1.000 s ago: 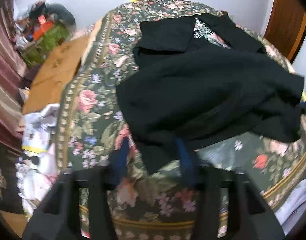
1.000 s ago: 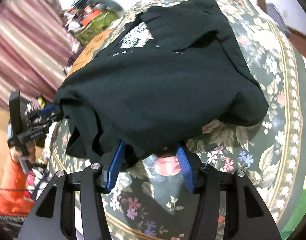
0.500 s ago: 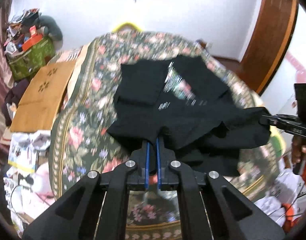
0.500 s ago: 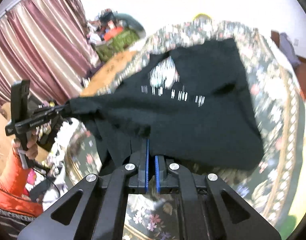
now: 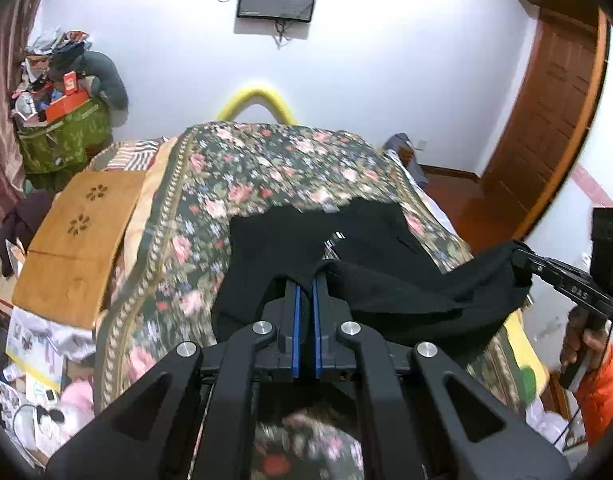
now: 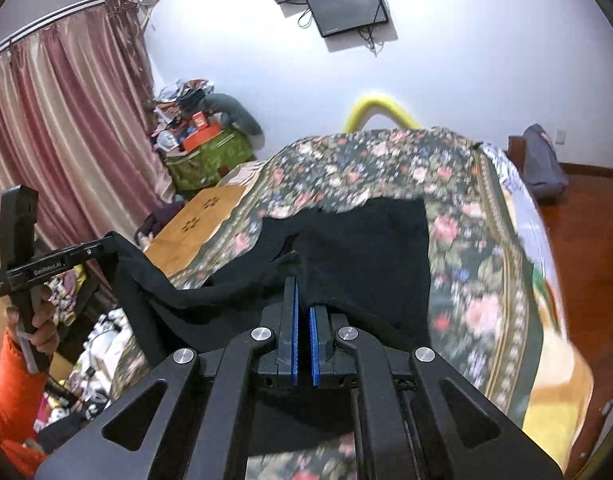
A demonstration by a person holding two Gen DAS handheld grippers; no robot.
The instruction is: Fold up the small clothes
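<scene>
A black garment [image 5: 386, 280] hangs stretched between both grippers above a floral bedspread [image 5: 266, 176], its far part still resting on the bed. My left gripper [image 5: 305, 280] is shut on one corner of its near edge. My right gripper [image 6: 302, 280] is shut on the other corner; the garment [image 6: 366, 248] trails forward onto the bed [image 6: 466, 240]. The right gripper [image 5: 522, 258] shows at the right of the left wrist view, the left gripper [image 6: 112, 246] at the left of the right wrist view.
A wooden board [image 5: 78, 240] lies left of the bed. A green bag piled with clutter [image 5: 62, 136] stands in the far left corner by pink curtains [image 6: 66, 140]. A wooden door [image 5: 546, 120] is at right. Clutter covers the floor [image 5: 34, 360] at left.
Both grippers shut on the garment's near edge, then lifted and pulled it back. The garment rose off the bed and now hangs taut between them.
</scene>
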